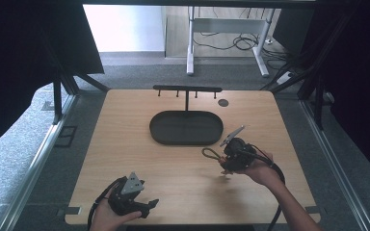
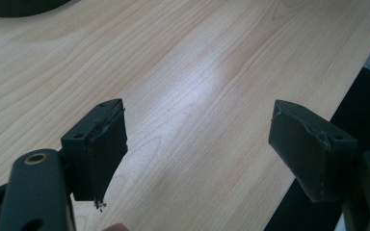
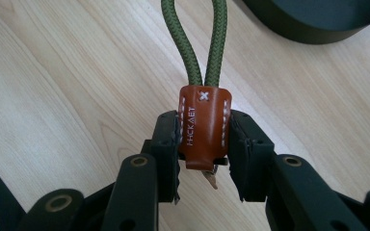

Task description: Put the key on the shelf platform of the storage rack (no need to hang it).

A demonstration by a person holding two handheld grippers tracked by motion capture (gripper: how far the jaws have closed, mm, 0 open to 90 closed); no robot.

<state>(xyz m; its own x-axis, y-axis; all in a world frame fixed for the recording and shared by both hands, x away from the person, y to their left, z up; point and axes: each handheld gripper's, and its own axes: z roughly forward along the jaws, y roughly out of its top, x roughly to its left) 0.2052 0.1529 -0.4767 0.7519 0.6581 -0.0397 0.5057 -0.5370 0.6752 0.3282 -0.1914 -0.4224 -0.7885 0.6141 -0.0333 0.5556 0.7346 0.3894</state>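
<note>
Green cord loop [image 3: 203, 41] with brown leather tab [image 3: 204, 126], clamped in right gripper [image 3: 203, 156].

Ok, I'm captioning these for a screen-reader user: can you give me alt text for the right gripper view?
The right gripper is shut on the brown leather tab of a green cord loop, held over a light wooden table. The edge of a dark oval tray shows at the top right.

Smooth pale wood table [image 1: 125, 144], braided green cord [image 3: 195, 43] (stitched brown leather tab [image 3: 203, 125]).
</note>
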